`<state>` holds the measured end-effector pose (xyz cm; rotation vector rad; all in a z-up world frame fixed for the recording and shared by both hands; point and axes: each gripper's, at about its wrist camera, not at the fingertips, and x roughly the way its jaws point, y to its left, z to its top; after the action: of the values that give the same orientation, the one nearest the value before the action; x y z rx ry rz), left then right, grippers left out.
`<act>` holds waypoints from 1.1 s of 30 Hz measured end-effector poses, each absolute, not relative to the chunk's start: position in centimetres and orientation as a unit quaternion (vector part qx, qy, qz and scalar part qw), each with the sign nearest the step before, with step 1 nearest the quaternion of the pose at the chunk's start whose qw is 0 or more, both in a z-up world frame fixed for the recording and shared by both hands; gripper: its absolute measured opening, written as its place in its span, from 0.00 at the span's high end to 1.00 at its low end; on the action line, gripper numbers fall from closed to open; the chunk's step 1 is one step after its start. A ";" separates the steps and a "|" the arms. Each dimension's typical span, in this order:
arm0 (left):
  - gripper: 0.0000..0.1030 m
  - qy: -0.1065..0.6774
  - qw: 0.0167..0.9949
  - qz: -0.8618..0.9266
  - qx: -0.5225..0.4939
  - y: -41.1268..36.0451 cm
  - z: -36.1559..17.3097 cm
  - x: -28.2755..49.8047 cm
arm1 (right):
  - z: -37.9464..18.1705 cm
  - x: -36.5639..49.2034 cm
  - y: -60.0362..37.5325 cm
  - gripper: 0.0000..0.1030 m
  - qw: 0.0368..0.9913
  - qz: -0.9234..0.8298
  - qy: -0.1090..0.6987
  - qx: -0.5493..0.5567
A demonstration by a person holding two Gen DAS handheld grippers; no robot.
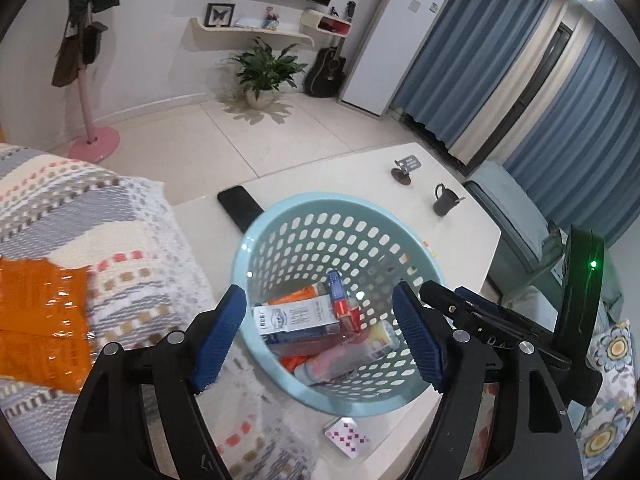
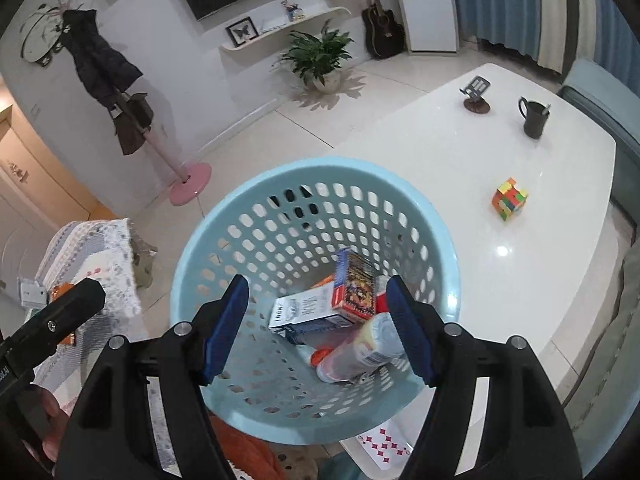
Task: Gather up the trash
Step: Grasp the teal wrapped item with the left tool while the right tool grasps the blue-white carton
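I look down into the basket (image 1: 340, 240) with both grippers above it. The basket is light blue, with holes in its wall, and it stands on the white desk (image 1: 360, 168) at the edge near me.

My left gripper (image 1: 320, 336) is open, with nothing between its blue pads. My right gripper (image 2: 318, 324) is open too, and it also holds nothing.

The trash lies at the bottom of the basket: a white box (image 1: 296, 320), a blue and red carton (image 2: 356, 284) that leans over it, a bottle (image 2: 360, 348), and something orange (image 1: 298, 300) under them.

On the desk, just beside the basket, I see a playing card (image 1: 347, 436) and a phone (image 1: 240, 206). Farther away there are a cube (image 2: 509, 199) and a dark mug (image 2: 534, 118). An orange bag (image 1: 40, 320) lies on the blanket (image 1: 120, 216) to the left.
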<state>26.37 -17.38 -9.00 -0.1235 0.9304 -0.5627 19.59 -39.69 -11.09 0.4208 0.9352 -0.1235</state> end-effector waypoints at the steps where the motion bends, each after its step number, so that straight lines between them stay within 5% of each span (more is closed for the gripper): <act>1: 0.28 0.438 0.857 -0.265 -0.060 -16.8 -8.6 26.2 | -10.6 19.5 -39.3 0.35 0.873 -0.053 0.443 0.198; 17: 0.28 0.334 0.930 -0.116 -0.098 -0.6 -1.3 22.3 | -1.8 19.9 -26.8 0.35 0.918 0.084 0.368 0.117; 22: 0.30 0.346 0.928 -0.043 -0.131 6.4 -2.5 21.7 | -1.4 21.0 -21.2 0.36 0.913 0.137 0.374 0.085; 26: 0.30 0.375 0.916 -0.009 -0.142 10.2 -4.3 22.3 | -1.4 22.0 -16.4 0.46 0.904 0.184 0.382 0.061; 33: 0.29 0.416 0.903 -0.012 -0.110 10.4 -6.8 25.2 | -1.1 24.5 -8.7 0.51 0.883 0.250 0.396 0.023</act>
<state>25.20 10.36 -6.81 -0.2281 0.8593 -0.0239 24.49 -8.68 -1.08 0.0471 0.8247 0.5213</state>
